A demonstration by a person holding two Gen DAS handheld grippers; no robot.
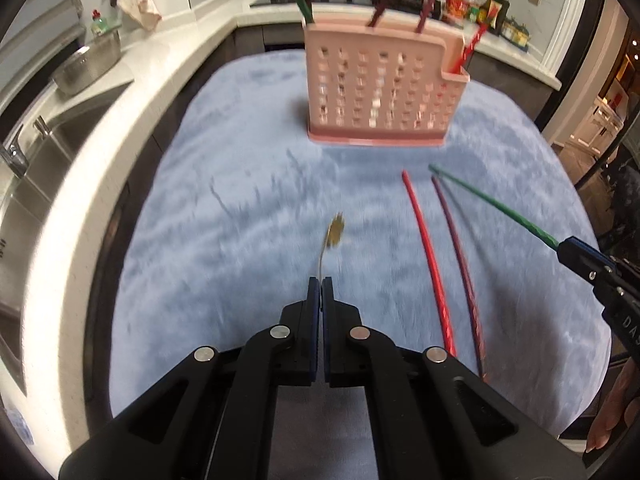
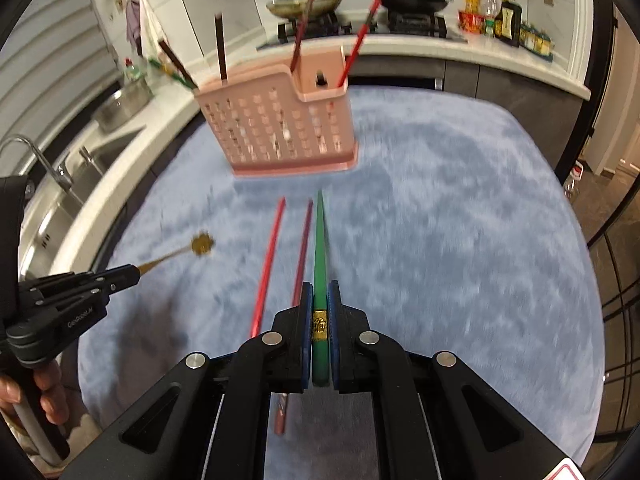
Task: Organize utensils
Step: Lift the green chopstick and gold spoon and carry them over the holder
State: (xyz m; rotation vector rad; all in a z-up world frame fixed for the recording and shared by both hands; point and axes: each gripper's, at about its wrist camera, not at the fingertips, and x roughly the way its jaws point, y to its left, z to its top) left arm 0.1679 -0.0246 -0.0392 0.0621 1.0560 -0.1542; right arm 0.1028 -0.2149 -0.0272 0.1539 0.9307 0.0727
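Right wrist view: right gripper (image 2: pixel 320 292) squeezes the green chopstick (image 2: pixel 320 240) (mid-frame). Left gripper (image 1: pixel 321 284) pinches a gold fork (image 1: pixel 335 230). Both could slip and miss the pink basket (image 2: pixel 276 128).

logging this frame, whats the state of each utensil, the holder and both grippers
left gripper: shut on the gold utensil
gold utensil: held, lifted off the cloth
right gripper: shut on the green chopstick
green chopstick: held, tip toward the pink holder
red chopstick: lying loose on the blue cloth
dark red chopstick: lying loose beside it
pink holder: upright, several chopsticks standing in it
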